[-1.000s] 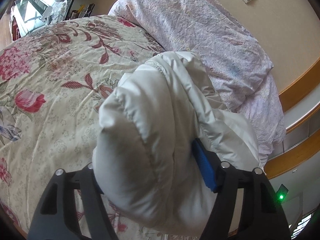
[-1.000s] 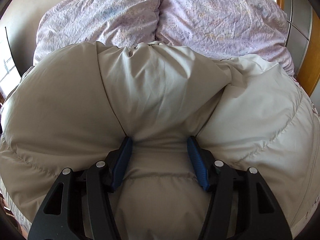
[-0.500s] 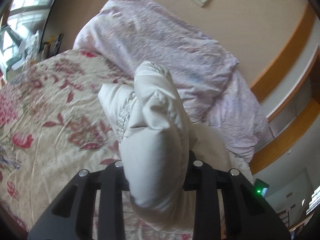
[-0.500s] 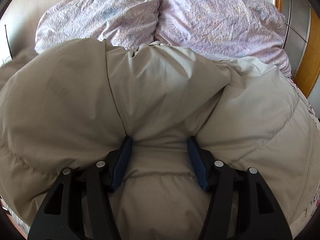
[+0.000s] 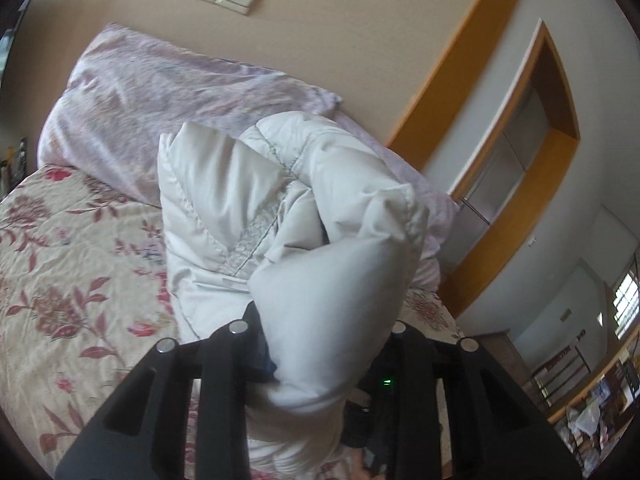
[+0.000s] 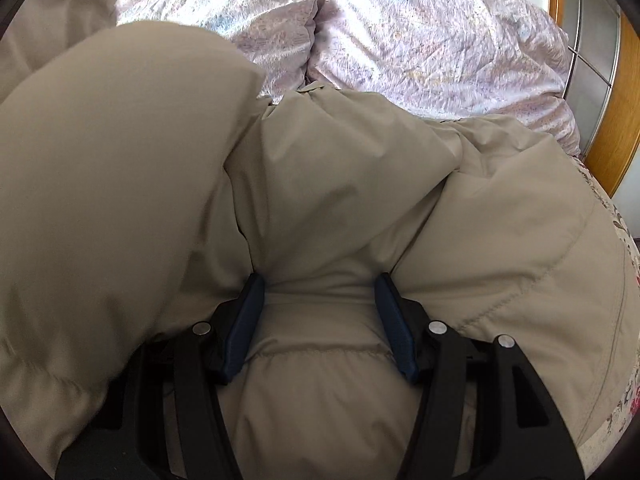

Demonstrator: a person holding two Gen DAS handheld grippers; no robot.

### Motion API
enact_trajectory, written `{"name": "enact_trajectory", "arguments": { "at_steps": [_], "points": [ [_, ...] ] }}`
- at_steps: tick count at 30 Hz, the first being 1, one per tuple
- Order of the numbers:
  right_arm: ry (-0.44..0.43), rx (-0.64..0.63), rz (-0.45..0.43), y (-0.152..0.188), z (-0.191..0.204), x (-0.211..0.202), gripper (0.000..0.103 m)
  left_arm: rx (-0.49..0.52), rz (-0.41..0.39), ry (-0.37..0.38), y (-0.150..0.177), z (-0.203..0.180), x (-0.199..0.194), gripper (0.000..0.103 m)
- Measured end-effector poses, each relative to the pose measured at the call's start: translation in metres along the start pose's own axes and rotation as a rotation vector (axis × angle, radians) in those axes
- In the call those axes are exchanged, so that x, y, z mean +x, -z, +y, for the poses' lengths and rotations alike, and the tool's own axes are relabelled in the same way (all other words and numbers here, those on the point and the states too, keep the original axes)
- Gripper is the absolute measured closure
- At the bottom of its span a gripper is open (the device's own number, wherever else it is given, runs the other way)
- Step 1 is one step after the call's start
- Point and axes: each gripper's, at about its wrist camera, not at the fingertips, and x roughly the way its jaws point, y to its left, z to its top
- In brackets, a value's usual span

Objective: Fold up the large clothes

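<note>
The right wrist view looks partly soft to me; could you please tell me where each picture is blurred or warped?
Right wrist view: the padded jacket's raised fold at left is smeared, while the pillows are fairly sharp. Left wrist view: the jacket and floral bedspread are slightly soft, and fisheye bends the wooden wall trim; dark corners in both.

Black tongs (image 6: 320, 300) with blue pads (image 6: 394, 328) and silver screws (image 6: 437, 327).

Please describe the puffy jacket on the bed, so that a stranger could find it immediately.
Start from the bed with its flowered cover. Below the two lilac pillows lies the padded jacket. Unlike the patterned bedding, it is plain pale beige, quilted and thick.
</note>
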Motion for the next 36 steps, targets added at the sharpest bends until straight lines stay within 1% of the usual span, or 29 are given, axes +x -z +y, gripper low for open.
{"name": "enact_trajectory", "arguments": {
  "at_steps": [4,10,14,21,25,30,36],
  "points": [
    [-0.005,0.000,0.001,-0.001,-0.002,-0.002,0.043,0.040,0.032,0.028,0.006,-0.028,0.016,0.073],
    [-0.027,-0.006,0.003,0.001,-0.014,-0.013,0.043,0.050,0.065,0.057,0.012,-0.049,0.034,0.072],
    [-0.042,-0.008,-0.029,0.009,-0.026,-0.030,0.044,0.063,0.079,0.066,0.015,-0.060,0.045,0.072],
    [-0.045,-0.011,-0.116,0.027,-0.054,-0.067,0.044,0.107,0.111,0.099,0.026,-0.086,0.062,0.072],
    [0.013,0.030,-0.151,0.037,-0.080,-0.079,0.044,0.123,0.136,0.127,0.035,-0.100,0.072,0.072],
    [0.048,0.100,-0.136,0.047,-0.112,-0.080,0.043,0.135,0.170,0.161,0.046,-0.117,0.084,0.072],
    [0.071,0.128,-0.129,0.063,-0.130,-0.082,0.043,0.160,0.230,0.207,0.062,-0.141,0.100,0.072]
  ]
}}
